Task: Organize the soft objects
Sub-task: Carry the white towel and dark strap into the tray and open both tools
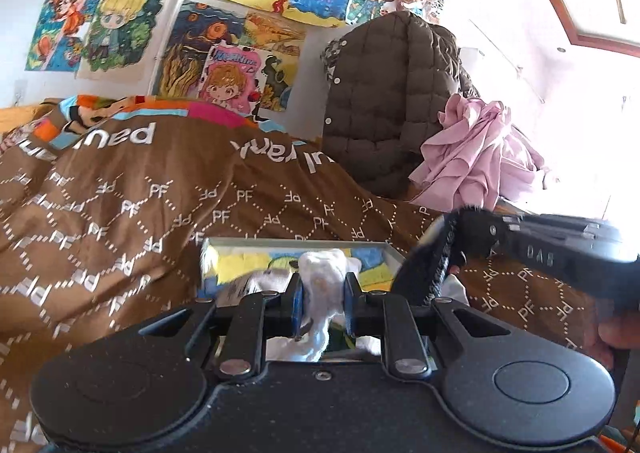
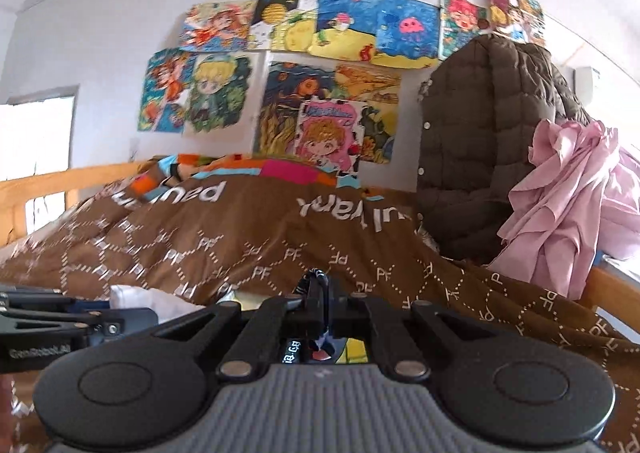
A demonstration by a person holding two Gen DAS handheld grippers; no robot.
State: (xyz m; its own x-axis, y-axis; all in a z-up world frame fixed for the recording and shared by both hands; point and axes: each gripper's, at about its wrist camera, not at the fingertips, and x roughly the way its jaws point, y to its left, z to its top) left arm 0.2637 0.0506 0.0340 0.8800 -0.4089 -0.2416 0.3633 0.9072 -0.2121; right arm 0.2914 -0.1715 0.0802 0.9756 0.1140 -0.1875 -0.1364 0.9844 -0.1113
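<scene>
My left gripper is shut on a white soft cloth that bulges between its blue pads, just above the brown quilt. My right gripper is shut on a thin dark piece with a black and white edge; what it is I cannot tell. The right gripper's black body shows at the right of the left wrist view. The left gripper's body shows at the left of the right wrist view, with white cloth beside it.
A brown quilted jacket and a pink garment are piled at the right on the bed. A wooden bed rail runs along the left. Colourful drawings cover the wall behind.
</scene>
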